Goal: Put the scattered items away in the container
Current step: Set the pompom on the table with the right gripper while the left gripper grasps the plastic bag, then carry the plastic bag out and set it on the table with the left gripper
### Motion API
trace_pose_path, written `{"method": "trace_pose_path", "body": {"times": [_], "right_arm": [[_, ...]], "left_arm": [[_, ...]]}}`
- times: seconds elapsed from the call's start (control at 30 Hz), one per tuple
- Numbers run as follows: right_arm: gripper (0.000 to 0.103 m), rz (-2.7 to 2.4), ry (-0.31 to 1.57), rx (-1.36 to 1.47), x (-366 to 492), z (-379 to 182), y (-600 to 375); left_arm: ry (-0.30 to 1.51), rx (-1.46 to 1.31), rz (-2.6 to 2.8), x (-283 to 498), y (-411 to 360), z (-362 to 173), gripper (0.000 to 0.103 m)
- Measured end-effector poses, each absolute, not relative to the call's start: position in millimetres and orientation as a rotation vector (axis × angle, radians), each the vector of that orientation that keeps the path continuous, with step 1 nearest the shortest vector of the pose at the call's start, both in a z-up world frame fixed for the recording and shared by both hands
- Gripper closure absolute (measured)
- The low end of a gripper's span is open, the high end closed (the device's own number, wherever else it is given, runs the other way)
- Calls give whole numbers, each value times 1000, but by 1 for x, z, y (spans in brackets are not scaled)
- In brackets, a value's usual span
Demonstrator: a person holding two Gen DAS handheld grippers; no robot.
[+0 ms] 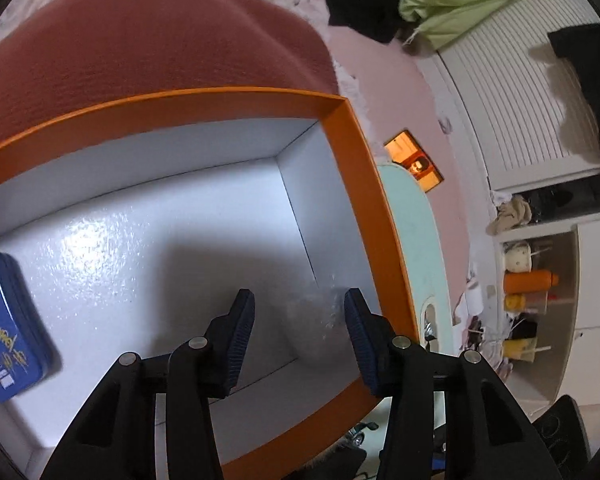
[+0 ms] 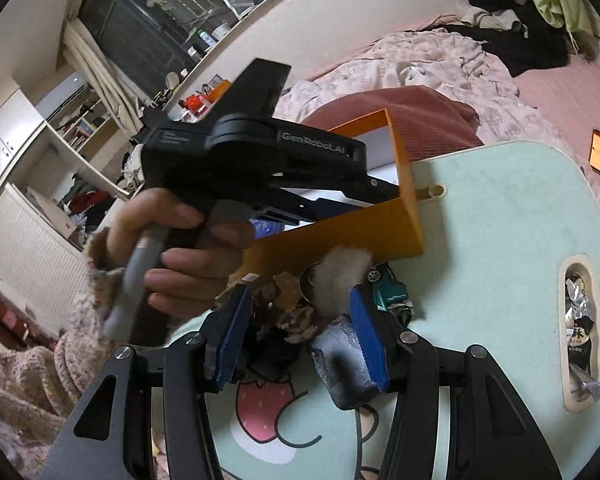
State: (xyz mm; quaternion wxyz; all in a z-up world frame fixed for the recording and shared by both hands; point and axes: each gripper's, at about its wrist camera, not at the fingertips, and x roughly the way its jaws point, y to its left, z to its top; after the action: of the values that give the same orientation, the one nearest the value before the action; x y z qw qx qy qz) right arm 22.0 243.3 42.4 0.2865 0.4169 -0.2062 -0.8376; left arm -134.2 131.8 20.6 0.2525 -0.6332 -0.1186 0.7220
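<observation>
Left tool (image 1: 300,300) hangs released inside the orange box (image 1: 364,184), blue tin (image 1: 12,328) well left

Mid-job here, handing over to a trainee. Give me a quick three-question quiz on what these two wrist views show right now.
1. True or false: the orange box has nothing in it.
2. Which item already lies in the box?
A. a blue tin
B. a toy car
C. a bottle
3. Fill in: the jaws of the left gripper hang over the box's ____ floor.

Key
1. False: a blue tin lies at the left of the floor.
2. A. The toy car sits on the mint table outside the box, by the right gripper.
3. White.
</observation>
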Motion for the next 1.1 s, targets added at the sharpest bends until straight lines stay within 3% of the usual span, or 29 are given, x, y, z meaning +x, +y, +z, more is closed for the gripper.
{"method": "trace_pose_path", "body": {"times": [0.03, 0.13, 0.47, 0.7, 0.93, 1.1], "right_arm": [[51, -2236, -556, 1118, 22, 41, 244], [51, -2226, -569, 1135, 22, 38, 244], [51, -2257, -544, 1145, 21, 39, 246], [51, -2406, -370, 1158, 25, 46, 238], [51, -2433, -216, 1153, 21, 58, 221], [51, -2462, -94, 1079, 15, 74, 199]], "left_arm": [[-319, -1710, 1952, -132, 132, 20, 78], [-298, -1681, 1964, -130, 131, 23, 84], [-436, -1408, 2081, -109, 65, 85, 85], [-336, -1243, 2335, -47, -18, 123, 85], [-328, -1325, 2423, 18, -80, 78, 85], [-310, -1366, 2403, 47, -64, 41, 84]]}}
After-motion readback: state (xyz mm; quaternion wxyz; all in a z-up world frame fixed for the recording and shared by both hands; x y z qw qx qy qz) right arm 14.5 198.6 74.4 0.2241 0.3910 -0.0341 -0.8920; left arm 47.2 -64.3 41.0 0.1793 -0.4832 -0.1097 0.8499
